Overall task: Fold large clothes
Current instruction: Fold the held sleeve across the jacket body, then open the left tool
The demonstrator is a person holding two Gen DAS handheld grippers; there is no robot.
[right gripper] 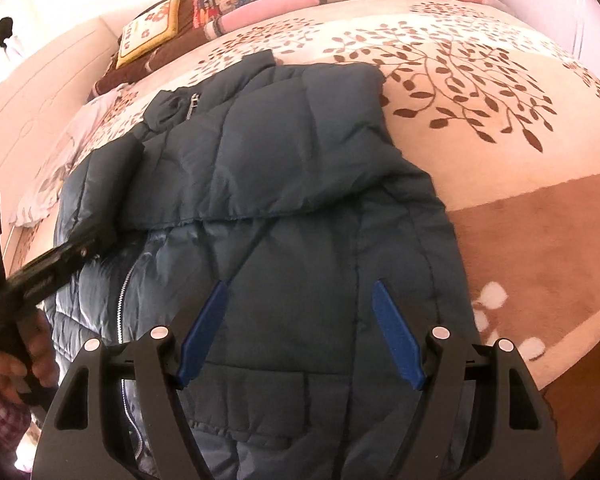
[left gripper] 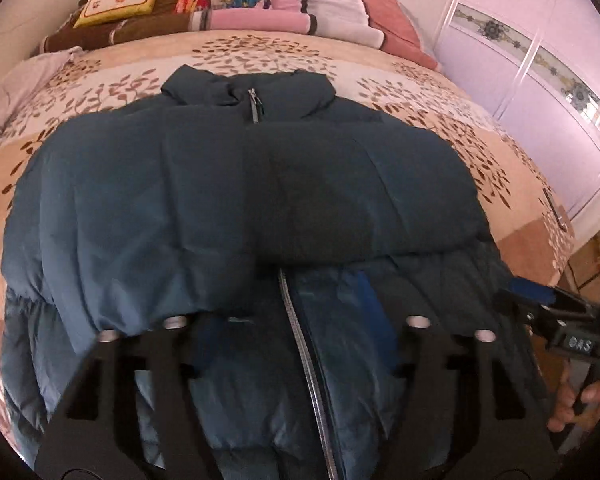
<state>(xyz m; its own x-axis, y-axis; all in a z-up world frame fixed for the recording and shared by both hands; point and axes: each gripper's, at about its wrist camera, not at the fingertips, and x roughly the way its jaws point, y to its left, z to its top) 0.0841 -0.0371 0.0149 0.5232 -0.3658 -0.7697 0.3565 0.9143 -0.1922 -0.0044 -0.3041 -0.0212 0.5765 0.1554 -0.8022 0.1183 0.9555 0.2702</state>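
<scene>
A large dark blue puffer jacket (left gripper: pixel 228 184) lies front-up on the bed, collar and zipper pull (left gripper: pixel 254 109) at the far end. Both sleeves are folded across its chest. It also shows in the right wrist view (right gripper: pixel 300 200). My left gripper (left gripper: pixel 300 320) hovers over the lower front by the open zipper; its jaws stand wide apart and one blue pad (left gripper: pixel 374 312) shows against the cloth. My right gripper (right gripper: pixel 300 304) is open and empty just above the jacket's right lower panel, blue pads (right gripper: pixel 396 336) spread. Each gripper shows in the other's view: the right one (left gripper: pixel 540 300), the left one (right gripper: pixel 60 256).
The bed has a beige leaf-patterned blanket (right gripper: pixel 480 92). Cushions and folded blankets (left gripper: pixel 228 0) are stacked at the head. A lilac wardrobe (left gripper: pixel 540 80) stands right of the bed. A white cloth (left gripper: pixel 16 84) lies at the far left.
</scene>
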